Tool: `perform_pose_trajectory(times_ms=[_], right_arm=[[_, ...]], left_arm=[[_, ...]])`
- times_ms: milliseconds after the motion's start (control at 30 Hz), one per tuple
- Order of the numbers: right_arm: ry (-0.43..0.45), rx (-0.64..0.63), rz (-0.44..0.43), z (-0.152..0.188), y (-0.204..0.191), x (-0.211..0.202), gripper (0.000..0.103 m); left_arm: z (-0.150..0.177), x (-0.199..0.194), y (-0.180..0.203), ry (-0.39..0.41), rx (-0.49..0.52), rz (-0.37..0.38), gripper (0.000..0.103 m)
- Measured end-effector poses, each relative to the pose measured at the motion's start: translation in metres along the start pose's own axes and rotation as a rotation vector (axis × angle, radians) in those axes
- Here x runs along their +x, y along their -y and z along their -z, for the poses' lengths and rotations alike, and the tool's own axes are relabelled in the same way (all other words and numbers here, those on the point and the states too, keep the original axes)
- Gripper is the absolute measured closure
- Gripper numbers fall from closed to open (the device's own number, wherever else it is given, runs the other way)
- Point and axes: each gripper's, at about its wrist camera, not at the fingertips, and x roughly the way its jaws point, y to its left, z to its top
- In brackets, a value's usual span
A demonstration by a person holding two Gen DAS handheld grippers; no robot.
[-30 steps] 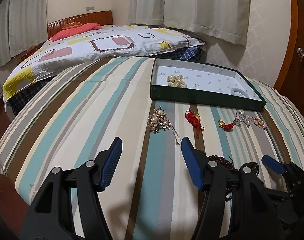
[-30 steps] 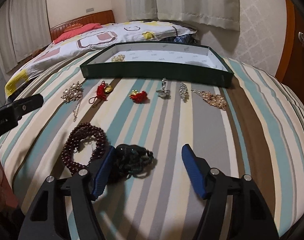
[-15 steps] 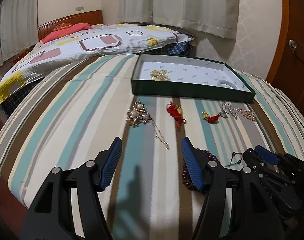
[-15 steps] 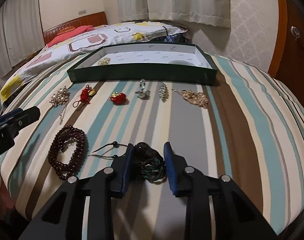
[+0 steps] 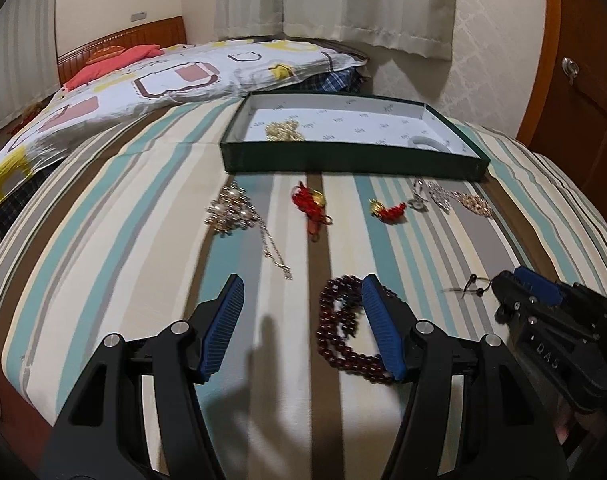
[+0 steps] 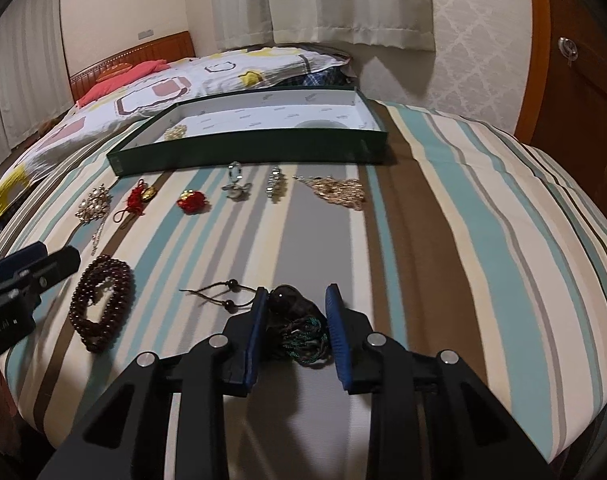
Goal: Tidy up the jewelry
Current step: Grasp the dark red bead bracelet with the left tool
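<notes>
My right gripper [image 6: 297, 294] is shut on a dark corded bracelet [image 6: 299, 320] with a big dark bead; its cord ends trail left on the striped bedspread. My left gripper [image 5: 299, 284] is open with nothing between its fingers. A maroon bead bracelet [image 5: 339, 332] lies just by its right finger, partly hidden behind it. Farther back stands a green box [image 5: 343, 160] with a white lining, and in it a gold chain [image 5: 283, 130] and a white bangle [image 5: 427, 142]. In the left wrist view my right gripper [image 5: 515, 280] shows at the right edge.
A row of pieces lies before the box: a pearl brooch [image 5: 229, 212], a red knot charm [image 5: 309, 204], a red flower [image 5: 389, 210], silver pieces [image 5: 419, 196], a gold piece [image 6: 337, 192]. A patterned quilt [image 5: 163, 80] lies behind, a wooden door [image 5: 583, 100] stands at the right.
My right gripper has closed on the dark corded bracelet. My left gripper has drifted right, so the maroon beads now lie beside its right finger.
</notes>
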Motion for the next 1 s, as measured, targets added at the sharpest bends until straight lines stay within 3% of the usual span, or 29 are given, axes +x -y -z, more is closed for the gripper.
perform_pose_trajectory(times_ms=[167,233,400,667,767,933,1000], right_arm=[[0.006,0.017,0.002,0.0,0.008,0.0,0.073],[0.007,0.017,-0.001,0.0,0.008,0.0,0.073],[0.009,0.019,-0.003,0.0,0.008,0.0,0.073],[0.01,0.02,-0.003,0.0,0.008,0.0,0.073],[0.01,0.019,-0.002,0.0,0.008,0.0,0.073],[0.011,0.02,-0.004,0.0,0.008,0.0,0.073],[0.012,0.02,-0.004,0.0,0.008,0.0,0.073]], left_arm=[[0.004,0.006,0.011,-0.014,0.019,0.018,0.043],[0.006,0.009,0.014,-0.02,0.025,0.019,0.037],[0.009,0.018,0.019,-0.036,0.033,0.008,0.032],[0.013,0.024,0.018,-0.056,0.034,0.006,0.032],[0.013,0.022,0.018,-0.045,0.037,0.003,0.044],[0.013,0.019,0.014,-0.033,0.031,0.037,0.083],[0.013,0.019,0.01,-0.033,0.013,0.04,0.089]])
